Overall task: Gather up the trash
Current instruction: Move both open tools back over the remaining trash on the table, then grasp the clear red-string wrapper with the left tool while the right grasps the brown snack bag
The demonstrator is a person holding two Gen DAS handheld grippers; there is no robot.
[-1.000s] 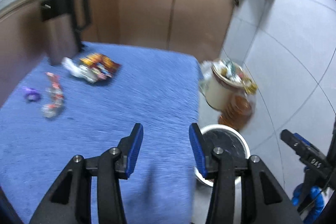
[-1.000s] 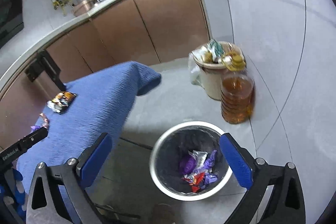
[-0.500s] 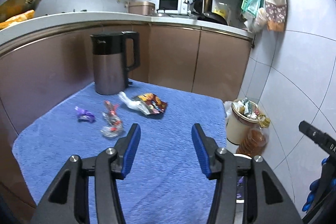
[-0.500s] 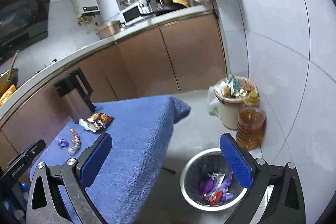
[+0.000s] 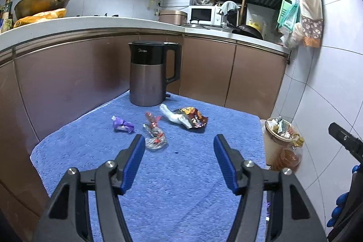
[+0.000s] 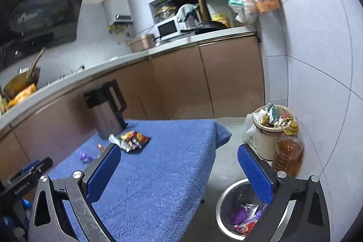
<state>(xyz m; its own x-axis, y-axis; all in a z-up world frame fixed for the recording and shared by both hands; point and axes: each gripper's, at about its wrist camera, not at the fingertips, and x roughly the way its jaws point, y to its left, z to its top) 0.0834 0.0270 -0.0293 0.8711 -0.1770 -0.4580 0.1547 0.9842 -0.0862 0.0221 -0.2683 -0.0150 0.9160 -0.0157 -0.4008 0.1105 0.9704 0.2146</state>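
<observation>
Blue-covered tabletop (image 5: pixel 181 185) ahead, kettle (image 5: pixel 149 74) at its far edge; my left gripper (image 5: pixel 179 151) and right gripper (image 6: pixel 179 165) both spread, empty; snack bag (image 5: pixel 191 120), clear wrapper (image 5: pixel 155 140), purple wrapper (image 5: pixel 122 125) lie mid-cloth; bin (image 6: pixel 221 203) right on floor

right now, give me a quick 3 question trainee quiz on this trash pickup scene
1. True or false: the left gripper holds a wrapper.
2. Which lies nearest the kettle? A purple wrapper B snack bag C clear wrapper
3. Fill in: the metal bin on the floor holds ___.

Key: 1 false, both grippers are open and empty, the right gripper too. 2 B. 3 wrappers.
</observation>
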